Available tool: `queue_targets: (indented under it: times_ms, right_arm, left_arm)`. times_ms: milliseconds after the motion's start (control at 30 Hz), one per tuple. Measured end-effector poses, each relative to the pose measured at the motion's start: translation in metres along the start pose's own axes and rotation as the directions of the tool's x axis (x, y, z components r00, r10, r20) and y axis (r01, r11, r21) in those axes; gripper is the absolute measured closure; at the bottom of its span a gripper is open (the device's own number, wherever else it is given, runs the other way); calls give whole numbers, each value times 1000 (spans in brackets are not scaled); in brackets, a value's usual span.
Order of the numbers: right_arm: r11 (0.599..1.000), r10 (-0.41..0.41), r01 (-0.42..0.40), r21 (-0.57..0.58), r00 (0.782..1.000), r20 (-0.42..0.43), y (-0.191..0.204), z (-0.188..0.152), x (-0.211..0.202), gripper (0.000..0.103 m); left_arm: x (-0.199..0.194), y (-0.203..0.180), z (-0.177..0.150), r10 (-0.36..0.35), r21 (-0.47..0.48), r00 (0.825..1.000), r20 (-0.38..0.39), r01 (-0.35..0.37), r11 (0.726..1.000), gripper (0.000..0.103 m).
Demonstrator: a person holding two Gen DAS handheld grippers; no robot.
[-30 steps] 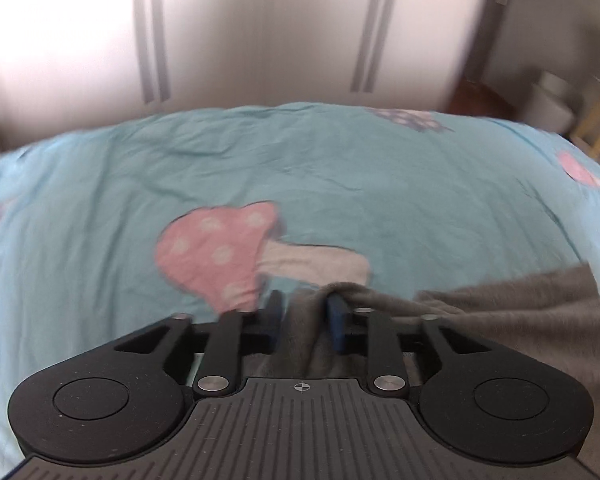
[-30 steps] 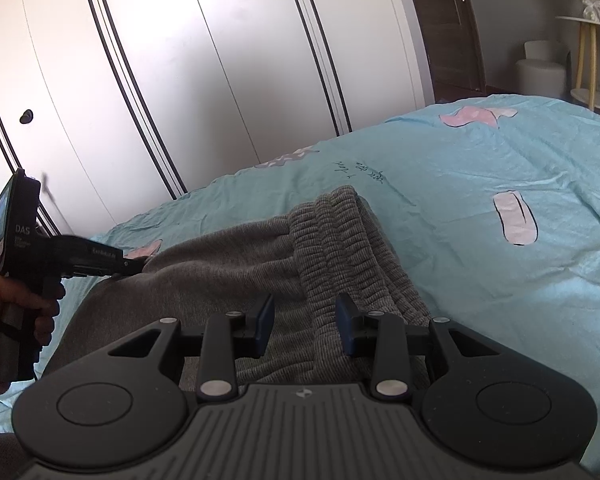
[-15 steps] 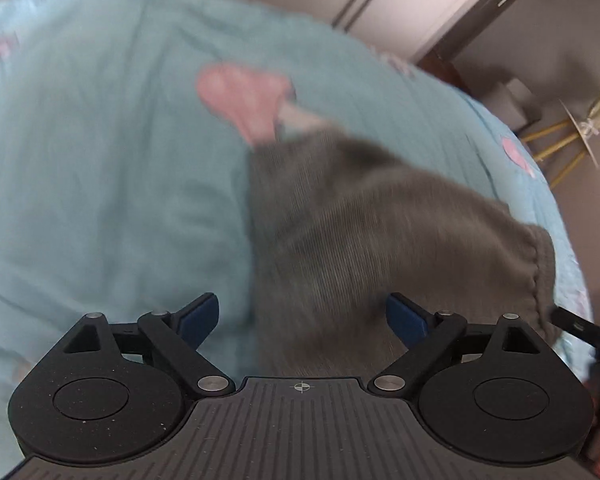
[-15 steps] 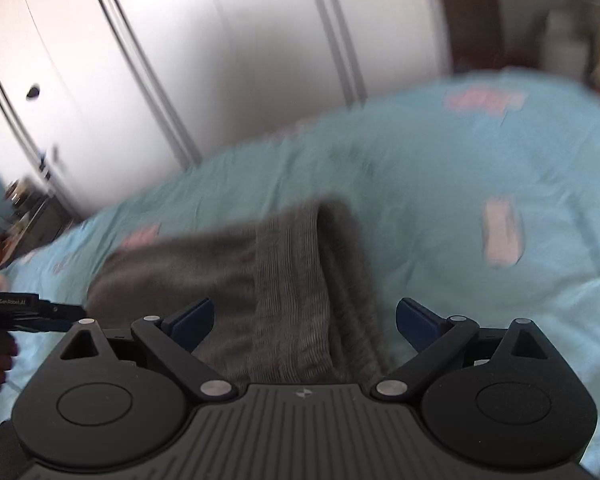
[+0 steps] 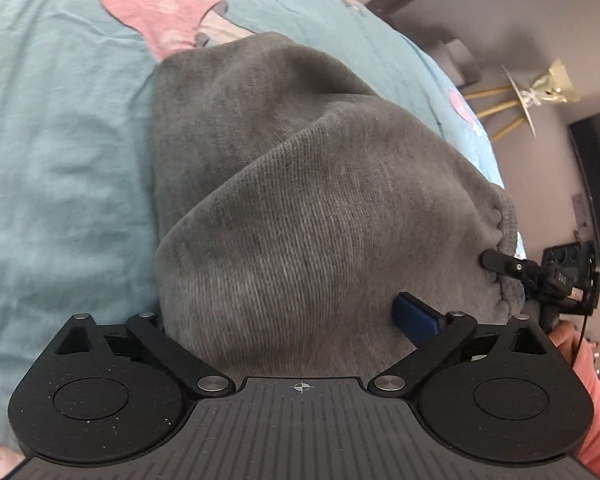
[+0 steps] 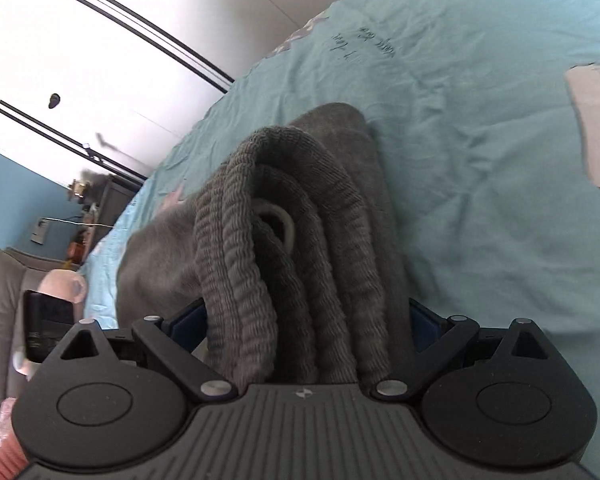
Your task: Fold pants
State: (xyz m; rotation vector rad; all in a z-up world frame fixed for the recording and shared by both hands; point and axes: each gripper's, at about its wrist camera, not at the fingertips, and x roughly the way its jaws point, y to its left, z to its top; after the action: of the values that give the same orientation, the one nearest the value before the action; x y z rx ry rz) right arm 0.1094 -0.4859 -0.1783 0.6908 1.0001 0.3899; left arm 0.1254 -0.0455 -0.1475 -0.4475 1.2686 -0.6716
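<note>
Pants (image 5: 300, 208) are a folded grey bundle on the teal bedsheet (image 5: 60, 140), ribbed waistband (image 6: 284, 216) stacked at the right-hand end.

Left gripper (image 5: 284, 320): fingers spread wide with the bundle's near end between them. The right finger (image 5: 416, 314) is against the cloth; the left one is hidden behind it, so probably a loose straddle rather than a clamp.

Right gripper (image 6: 300, 320): fingers wide apart, with the thick waistband stack filling the gap. Can't tell if it's actually squeezing.

Risks:
- Stack is many layers thick. Closing may catch only the outer ones, so inner layers slide out and the fold opens.
- The waistband's loose loop (image 6: 276, 220) could snag a finger on pull-out.
- Lifting one end first lets the bundle sag and unroll.
- Dragging instead of lifting bunches up the sheet.
</note>
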Motion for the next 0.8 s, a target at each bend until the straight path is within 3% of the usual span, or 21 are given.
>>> queue_targets:
  times_ms: [67,167,333,400,433,500,533,567,667,800]
  right_arm:
    - [999,32,-32,0,999,-27,2,3,5,16]
    - [998,55,-57,-31,996,-65,-1,10,7,19]
    - [994,103,-106,-24,990,-100,-3,14,22,5]
    - [996,45,-54,-77,992,-115,9,14,29,5]
    - [995,28,-38,-87,993,-112,12,13,29,5]
    - [997,-1,-6,-78,996,-85,17,10,25,17]
    - [996,-38,32,-84,997,-69,21,7,20,32]
    - [994,-53,47,-95,997,-60,26,4,16,37]
    - [996,-39,37,-86,999,-25,39,-1,3,43]
    - [998,15,-14,-62,1000,27,62,0,-13,46]
  left_arm:
    - [3,0,2,-8,5,1000,-2,8,1000,0]
    - [7,-3,1,-17,7,1000,7,17,1000,0]
    - [15,-12,4,2,-1,1000,9,-2,1000,0]
    - [16,-17,2,22,-5,999,23,-22,1000,0]
    - [16,-23,0,47,4,998,33,-47,999,3]
    - [15,-38,-4,98,33,994,55,-100,994,26]
    - [13,-42,-5,72,22,995,65,-73,997,43]
    - [10,-46,-6,67,10,995,78,-68,998,51]
    - [3,-58,-8,100,12,987,125,-102,995,64]
    - [-17,-73,-4,78,2,976,201,-80,997,69]
